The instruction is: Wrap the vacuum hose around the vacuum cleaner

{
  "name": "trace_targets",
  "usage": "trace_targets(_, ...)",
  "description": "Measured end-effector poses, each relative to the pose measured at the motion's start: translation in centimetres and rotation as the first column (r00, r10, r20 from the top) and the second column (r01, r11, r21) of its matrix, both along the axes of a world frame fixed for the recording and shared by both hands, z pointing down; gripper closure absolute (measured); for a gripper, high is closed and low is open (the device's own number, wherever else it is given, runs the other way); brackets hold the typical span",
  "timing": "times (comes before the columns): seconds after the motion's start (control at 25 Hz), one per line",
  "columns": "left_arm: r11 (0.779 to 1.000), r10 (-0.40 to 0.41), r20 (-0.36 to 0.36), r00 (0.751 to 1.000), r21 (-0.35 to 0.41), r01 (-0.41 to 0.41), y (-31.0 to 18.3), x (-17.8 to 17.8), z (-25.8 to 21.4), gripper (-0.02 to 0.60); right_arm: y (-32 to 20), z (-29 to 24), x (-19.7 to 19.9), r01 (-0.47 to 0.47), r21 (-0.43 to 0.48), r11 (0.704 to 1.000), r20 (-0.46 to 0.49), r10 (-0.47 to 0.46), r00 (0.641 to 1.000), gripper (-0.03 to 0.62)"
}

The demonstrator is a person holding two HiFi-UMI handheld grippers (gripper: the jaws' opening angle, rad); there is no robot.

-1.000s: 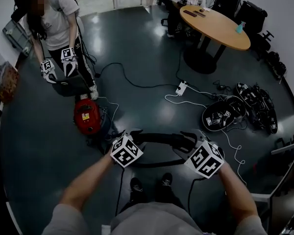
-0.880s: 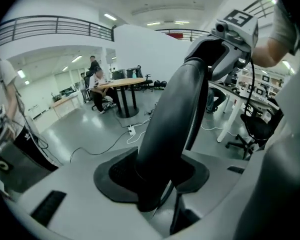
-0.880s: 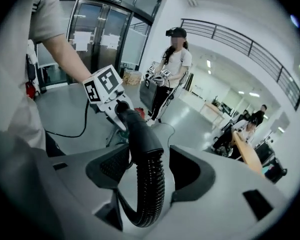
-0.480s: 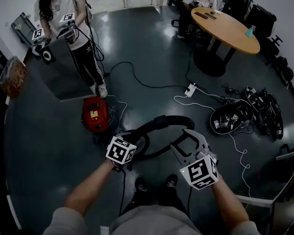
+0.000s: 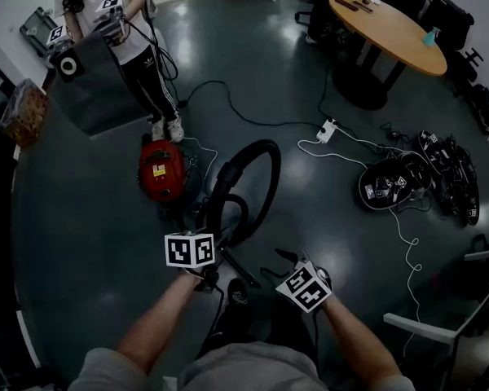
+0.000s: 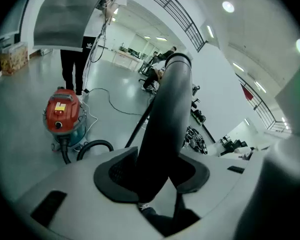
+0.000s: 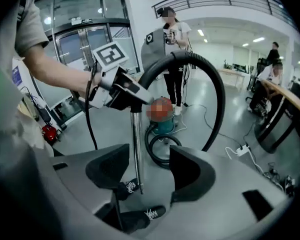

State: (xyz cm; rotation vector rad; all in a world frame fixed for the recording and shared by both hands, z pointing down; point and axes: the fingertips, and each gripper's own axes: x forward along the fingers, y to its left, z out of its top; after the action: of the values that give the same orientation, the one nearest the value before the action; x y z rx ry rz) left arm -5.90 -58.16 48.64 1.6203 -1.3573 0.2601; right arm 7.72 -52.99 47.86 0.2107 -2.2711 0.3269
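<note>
2 tongs, 2 states: my left gripper (image 6: 150, 171) is clenched on the thick black vacuum hose (image 5: 257, 146), which arches up just beside the red canister vacuum cleaner (image 5: 160, 169). My right gripper (image 7: 150, 171) gapes, released, with the chrome wand tube (image 7: 135, 149) showing between its pads, untouched. Bare dark glossy floor (image 5: 310, 194) lies open to the right.
</note>
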Motion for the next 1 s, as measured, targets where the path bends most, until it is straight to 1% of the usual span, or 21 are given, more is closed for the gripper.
trace_targets(0.08, 0.999, -0.037, -0.028, 0.999, -0.001, 0.037, 0.2, 1.1, 0.1, 0.407, 1.2, 2.4, 0.3, 0.026, -0.051, 0.998, -0.014, -0.027, 1.000, 0.358)
trace_targets(0.16, 0.998, -0.062, -0.034, 0.998, -0.005, 0.061, 0.2, 2.5, 0.0, 0.413, 2.0, 4.6, 0.5, 0.061, -0.087, 0.994, -0.015, -0.063, 0.998, 0.358)
trace_targets(0.32, 0.994, -0.111, -0.060, 0.992, -0.008, 0.110, -0.3, 5.4, -0.6, 0.416, 2.5, 7.5, 0.8, 0.121, -0.164, 0.979, 0.027, -0.118, 0.993, 0.352)
trace_targets(0.36, 0.992, -0.125, -0.069, 0.990, -0.005, 0.125, -0.6, 6.1, -1.0, 0.416, 2.7, 7.9, 1.0, 0.142, -0.180, 0.973, 0.045, -0.136, 0.990, 0.315)
trace_targets(0.4, 0.990, -0.138, -0.078, 0.987, 0.000, 0.138, -0.9, 6.9, -1.5, 0.416, 2.6, 8.2, 1.5, 0.164, -0.191, 0.968, 0.059, -0.155, 0.986, 0.312)
trace_targets(0.44, 0.989, -0.148, -0.087, 0.985, 0.008, 0.150, -1.4, 7.7, -2.0, 0.416, 2.5, 8.5, 2.0, 0.184, -0.197, 0.963, 0.070, -0.173, 0.982, 0.288)
trace_targets(0.48, 0.987, -0.156, -0.096, 0.983, 0.016, 0.158, -1.9, 8.7, -2.6, 0.416, 2.1, 8.9, 2.7, 0.199, -0.201, 0.959, 0.078, -0.187, 0.979, 0.281)
trace_targets(0.64, 0.982, -0.178, -0.132, 0.975, 0.045, 0.185, -3.6, 12.4, -4.9, 0.417, 0.7, 9.7, 4.3, 0.251, -0.213, 0.944, 0.145, -0.224, 0.964, 0.281)
trace_targets(0.76, 0.974, -0.205, -0.181, 0.962, 0.061, 0.219, -5.0, 14.1, -6.6, 0.416, 0.1, 8.7, 4.7, 0.325, -0.178, 0.929, 0.224, -0.283, 0.933, 0.283)
trace_targets(0.84, 0.967, -0.226, -0.220, 0.949, 0.064, 0.245, -5.9, 14.7, -7.6, 0.416, 0.0, 8.0, 5.1, 0.363, -0.170, 0.916, 0.253, -0.316, 0.915, 0.283)
trace_targets(0.88, 0.964, -0.235, -0.234, 0.943, 0.064, 0.256, -6.2, 14.9, -7.9, 0.417, -0.2, 7.8, 5.3, 0.373, -0.164, 0.913, 0.258, -0.326, 0.910, 0.291)
trace_targets(0.96, 0.960, -0.246, -0.246, 0.938, 0.070, 0.270, -6.7, 14.8, -8.1, 0.416, -0.6, 7.3, 5.4, 0.385, -0.135, 0.913, 0.256, -0.344, 0.904, 0.386)
trace_targets(1.0, 0.959, -0.246, -0.247, 0.937, 0.077, 0.272, -7.0, 14.8, -8.2, 0.416, -0.9, 7.1, 5.4, 0.390, -0.114, 0.914, 0.249, -0.354, 0.901, 0.459)
